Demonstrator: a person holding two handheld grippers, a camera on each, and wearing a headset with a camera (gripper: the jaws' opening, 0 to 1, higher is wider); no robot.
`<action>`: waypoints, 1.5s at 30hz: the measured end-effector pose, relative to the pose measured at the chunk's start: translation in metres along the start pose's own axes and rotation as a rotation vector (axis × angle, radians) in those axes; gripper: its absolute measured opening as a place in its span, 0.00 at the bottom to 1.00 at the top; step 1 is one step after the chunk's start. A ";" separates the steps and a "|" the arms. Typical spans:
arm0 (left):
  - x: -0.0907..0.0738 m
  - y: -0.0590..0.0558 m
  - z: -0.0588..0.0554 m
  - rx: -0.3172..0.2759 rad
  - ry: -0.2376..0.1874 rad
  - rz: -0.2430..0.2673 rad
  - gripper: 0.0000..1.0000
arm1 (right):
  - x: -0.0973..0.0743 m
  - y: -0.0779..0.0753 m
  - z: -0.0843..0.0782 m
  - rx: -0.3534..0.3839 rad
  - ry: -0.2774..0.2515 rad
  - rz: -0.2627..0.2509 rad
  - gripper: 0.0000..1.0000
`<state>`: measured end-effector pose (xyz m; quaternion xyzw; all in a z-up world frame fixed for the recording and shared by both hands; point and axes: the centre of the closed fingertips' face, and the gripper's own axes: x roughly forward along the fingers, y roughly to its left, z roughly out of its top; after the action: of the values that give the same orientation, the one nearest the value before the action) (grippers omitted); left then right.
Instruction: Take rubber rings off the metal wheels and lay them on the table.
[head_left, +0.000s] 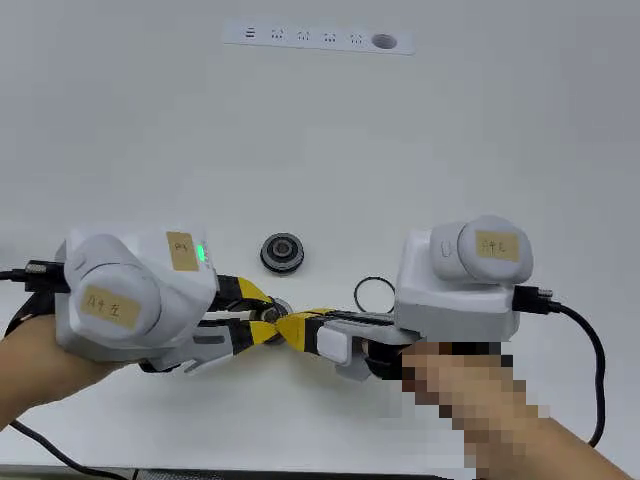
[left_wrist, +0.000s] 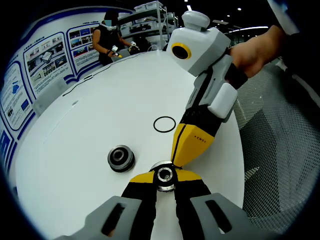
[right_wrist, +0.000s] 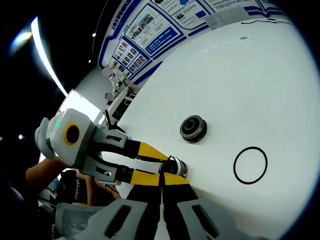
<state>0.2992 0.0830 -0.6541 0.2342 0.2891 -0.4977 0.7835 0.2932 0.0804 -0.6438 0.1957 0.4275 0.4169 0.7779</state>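
The left gripper's (left_wrist: 164, 181) fingers clamp a metal wheel (left_wrist: 164, 175) between them. The right gripper's (right_wrist: 162, 177) fingers are pressed together, tips at that wheel's rim. Beyond the fingertips, a second wheel (head_left: 282, 252) and a loose rubber ring (right_wrist: 234, 166) lie apart on the white surface (head_left: 300, 150).

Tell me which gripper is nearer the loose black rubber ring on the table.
Right. The black rubber ring lies beside the right gripper, along its jaws; the left gripper is across the small metal wheel, farther off.
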 end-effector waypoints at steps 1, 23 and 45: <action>0.000 0.000 0.000 0.002 0.001 0.000 0.13 | -0.001 0.000 0.000 0.008 -0.003 -0.002 0.01; -0.008 0.002 0.003 -0.071 0.007 0.005 0.15 | 0.001 0.003 0.003 0.164 -0.052 0.018 0.02; -0.063 0.031 0.034 -0.084 -0.076 0.140 0.29 | -0.022 -0.018 0.035 0.257 -0.191 -0.010 0.02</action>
<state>0.3139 0.1140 -0.5840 0.2015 0.2626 -0.4378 0.8359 0.3249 0.0536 -0.6252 0.3303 0.4025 0.3341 0.7856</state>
